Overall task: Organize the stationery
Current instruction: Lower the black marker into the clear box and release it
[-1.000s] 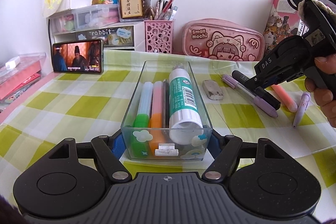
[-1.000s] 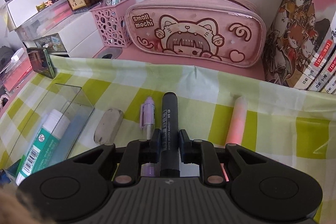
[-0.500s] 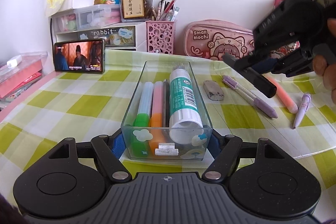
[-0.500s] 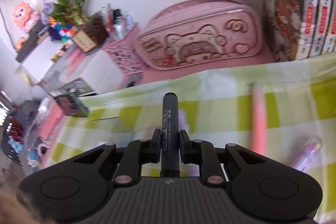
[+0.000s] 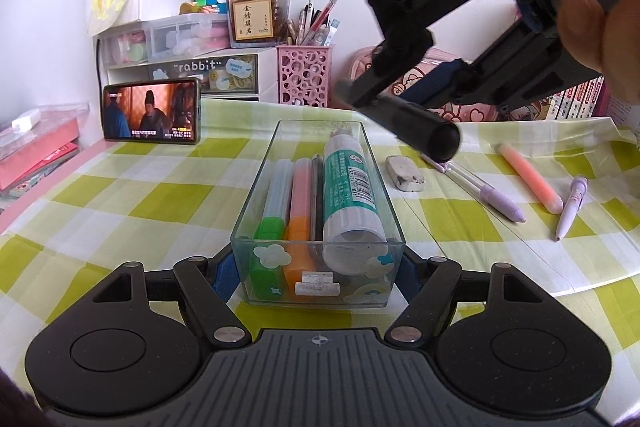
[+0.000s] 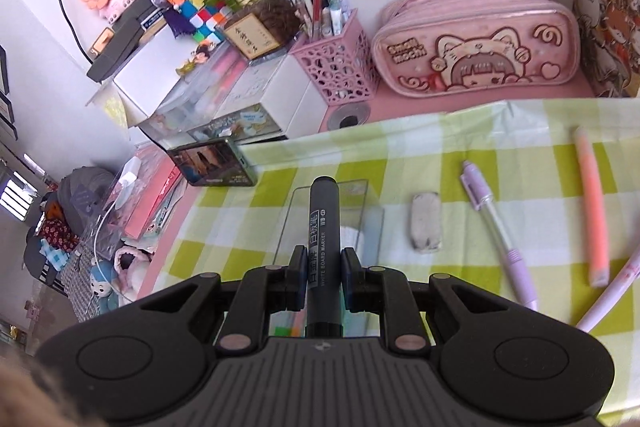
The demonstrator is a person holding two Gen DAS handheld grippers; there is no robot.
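Observation:
My left gripper (image 5: 318,277) is shut on the near end of a clear plastic organizer box (image 5: 256,187) on the checked cloth. The box holds a green-capped marker (image 5: 269,227), an orange-capped marker (image 5: 300,223), a thin dark pen and a green-labelled glue stick (image 5: 350,187). My right gripper (image 6: 323,277) is shut on a black whiteboard marker (image 6: 323,227) and holds it in the air above the far right part of the box; it also shows in the left wrist view (image 5: 404,123). The box (image 6: 370,223) lies below the marker.
On the cloth right of the box lie a grey eraser (image 5: 404,174), a purple pen (image 5: 488,193), a pink highlighter (image 5: 530,179) and another purple pen (image 5: 572,203). A phone (image 5: 151,115), a pink pen cup (image 5: 306,75), a pink pencil case (image 6: 476,43) and drawers stand behind.
My right gripper has lifted the black marker off the cloth and carried it left, to above the box. My left gripper and the box have stayed put.

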